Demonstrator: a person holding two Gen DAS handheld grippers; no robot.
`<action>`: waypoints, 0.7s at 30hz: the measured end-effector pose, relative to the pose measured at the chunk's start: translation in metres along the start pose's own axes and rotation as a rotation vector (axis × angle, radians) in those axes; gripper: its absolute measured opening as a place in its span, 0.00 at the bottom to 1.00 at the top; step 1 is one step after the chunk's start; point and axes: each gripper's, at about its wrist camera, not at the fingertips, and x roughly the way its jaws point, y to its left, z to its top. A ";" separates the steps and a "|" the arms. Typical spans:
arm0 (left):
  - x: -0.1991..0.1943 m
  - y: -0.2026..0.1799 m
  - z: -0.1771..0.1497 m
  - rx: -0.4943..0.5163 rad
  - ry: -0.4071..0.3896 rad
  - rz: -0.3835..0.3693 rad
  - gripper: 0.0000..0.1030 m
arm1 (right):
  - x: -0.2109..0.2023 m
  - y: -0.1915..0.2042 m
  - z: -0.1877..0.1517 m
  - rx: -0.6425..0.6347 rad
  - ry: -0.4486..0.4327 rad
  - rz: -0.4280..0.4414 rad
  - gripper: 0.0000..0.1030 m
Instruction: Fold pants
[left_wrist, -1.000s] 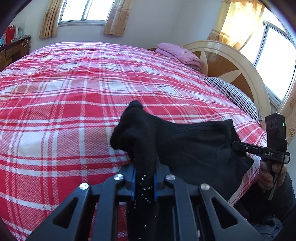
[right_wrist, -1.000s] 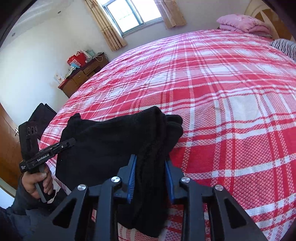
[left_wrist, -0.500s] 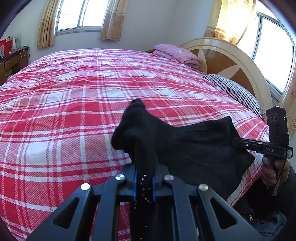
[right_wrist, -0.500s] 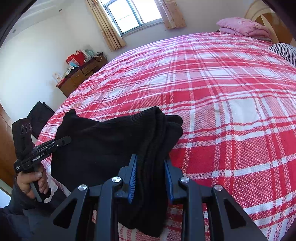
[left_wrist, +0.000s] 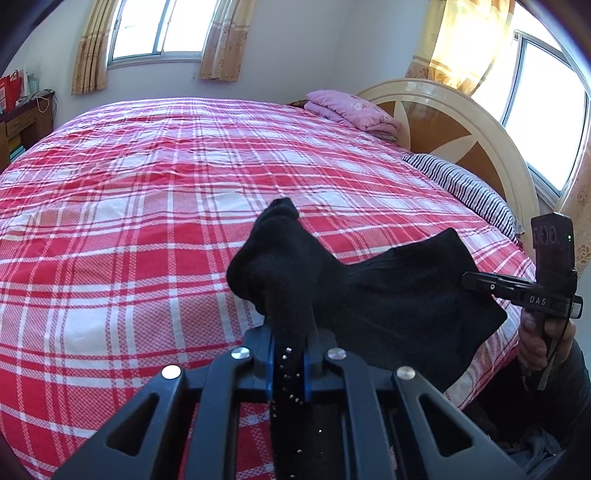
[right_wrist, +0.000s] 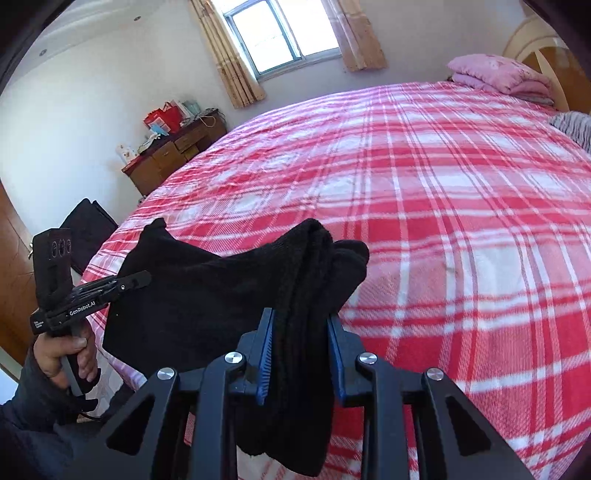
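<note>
The black pants (left_wrist: 388, 295) hang stretched between my two grippers above the near edge of the bed. My left gripper (left_wrist: 288, 354) is shut on one bunched end of the pants. My right gripper (right_wrist: 301, 350) is shut on the other bunched end (right_wrist: 314, 266). In the left wrist view the right gripper (left_wrist: 491, 286) shows at the right edge of the cloth. In the right wrist view the left gripper (right_wrist: 136, 280) shows at the left edge of the cloth. The lower part of the pants hangs out of sight below both grippers.
The bed with a red plaid sheet (left_wrist: 147, 221) fills the view ahead. A pink folded blanket (left_wrist: 351, 110) and a striped pillow (left_wrist: 461, 184) lie by the curved headboard (left_wrist: 461, 125). A wooden dresser (right_wrist: 173, 155) stands by the far wall.
Both grippers have risen slightly and moved a little apart, and the pants are pulled more taut between them. Both grips are unchanged.
</note>
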 end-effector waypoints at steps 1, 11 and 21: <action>-0.002 0.001 0.002 0.006 -0.003 0.006 0.11 | 0.000 0.004 0.004 -0.010 -0.002 0.002 0.26; -0.027 0.028 0.014 -0.002 -0.050 0.067 0.11 | 0.028 0.049 0.054 -0.122 0.010 0.028 0.26; -0.060 0.086 0.015 -0.074 -0.104 0.166 0.11 | 0.091 0.132 0.087 -0.247 0.064 0.091 0.26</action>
